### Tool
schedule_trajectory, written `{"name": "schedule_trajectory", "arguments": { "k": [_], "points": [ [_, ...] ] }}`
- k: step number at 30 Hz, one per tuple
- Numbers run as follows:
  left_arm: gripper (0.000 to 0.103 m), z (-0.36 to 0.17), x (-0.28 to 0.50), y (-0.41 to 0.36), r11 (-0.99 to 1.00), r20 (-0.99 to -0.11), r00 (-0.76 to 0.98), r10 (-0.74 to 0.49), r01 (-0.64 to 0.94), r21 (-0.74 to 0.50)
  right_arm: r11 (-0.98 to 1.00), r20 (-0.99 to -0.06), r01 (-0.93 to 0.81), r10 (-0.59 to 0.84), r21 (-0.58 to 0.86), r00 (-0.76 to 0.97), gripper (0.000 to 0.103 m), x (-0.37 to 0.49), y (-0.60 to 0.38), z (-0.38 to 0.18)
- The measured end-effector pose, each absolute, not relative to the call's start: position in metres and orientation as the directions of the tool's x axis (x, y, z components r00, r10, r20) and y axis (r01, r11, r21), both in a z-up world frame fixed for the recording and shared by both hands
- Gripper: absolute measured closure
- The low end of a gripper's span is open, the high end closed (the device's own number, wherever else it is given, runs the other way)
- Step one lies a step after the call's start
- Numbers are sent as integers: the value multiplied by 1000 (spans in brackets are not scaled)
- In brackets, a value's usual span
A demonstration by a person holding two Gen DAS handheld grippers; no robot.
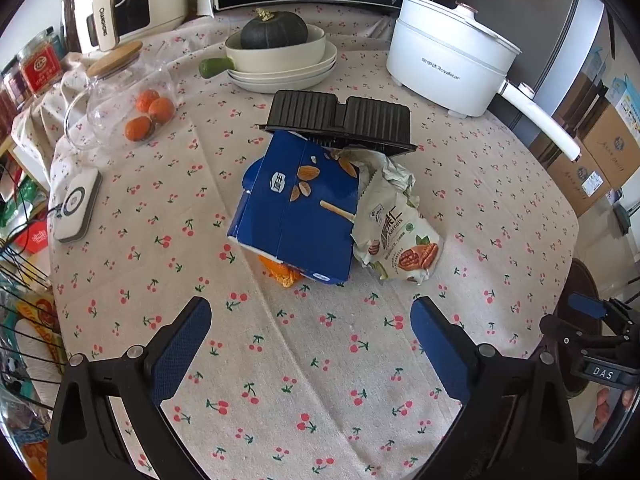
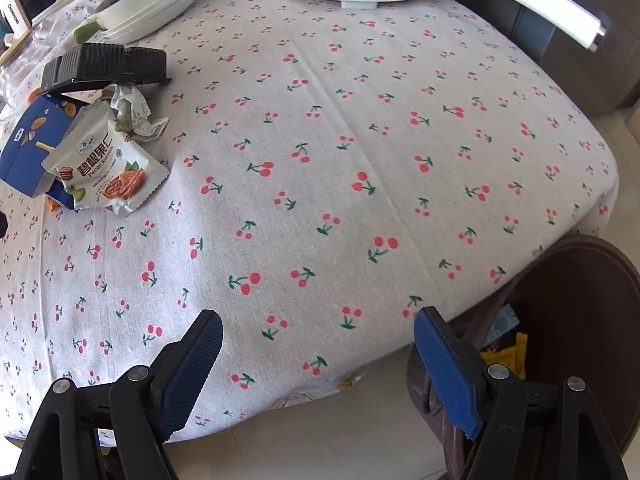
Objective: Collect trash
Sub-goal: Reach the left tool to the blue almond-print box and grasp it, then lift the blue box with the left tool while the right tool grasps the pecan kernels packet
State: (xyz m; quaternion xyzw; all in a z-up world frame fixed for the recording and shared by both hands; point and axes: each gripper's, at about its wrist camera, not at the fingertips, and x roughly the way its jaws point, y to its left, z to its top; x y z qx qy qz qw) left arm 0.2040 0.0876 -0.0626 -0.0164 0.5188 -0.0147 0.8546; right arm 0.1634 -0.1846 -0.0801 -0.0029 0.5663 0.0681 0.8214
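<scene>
I'm not gripping anything yet. Left gripper [image 1: 310, 344] is hovering over the desk [image 1: 320, 380] with jaws spread and empty; right gripper [image 2: 318, 354] is likewise released, near the desk edge above the brown bin [image 2: 580, 300]. The trash is sitting in one pile mid-desk: blue carton [image 1: 294, 216], pecan bag [image 1: 400, 240], crumpled wrapper [image 1: 394, 172], black tray [image 1: 340, 120] leaning on top, orange peel [image 1: 282, 272] poking out underneath. Something is lying in the bin already, but I'm judging most collecting as not yet done.
</scene>
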Motion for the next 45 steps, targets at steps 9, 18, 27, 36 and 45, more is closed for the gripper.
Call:
{"name": "schedule_trajectory", "arguments": {
  "k": [9, 18, 27, 36, 45],
  "points": [
    [11, -75, 239, 129, 958, -850, 514, -116, -169, -233, 984, -932, -149, 143, 97, 332, 21, 176, -160, -90],
    [13, -71, 250, 99, 995, -831, 557, -6, -76, -58, 985, -933, -125, 154, 119, 327, 21, 177, -167, -93],
    [23, -93, 249, 75, 988, -854, 505, 127, 14, 155, 986, -933, -92, 162, 140, 322, 20, 169, -189, -90],
    [31, -82, 237, 79, 993, -841, 530, 108, -15, 118, 991, -939, -65, 132, 117, 317, 20, 164, -206, -92],
    [32, -58, 195, 96, 998, -855, 518, -14, -47, -45, 993, -936, -77, 112, 91, 333, 20, 155, -200, -84]
  ]
}}
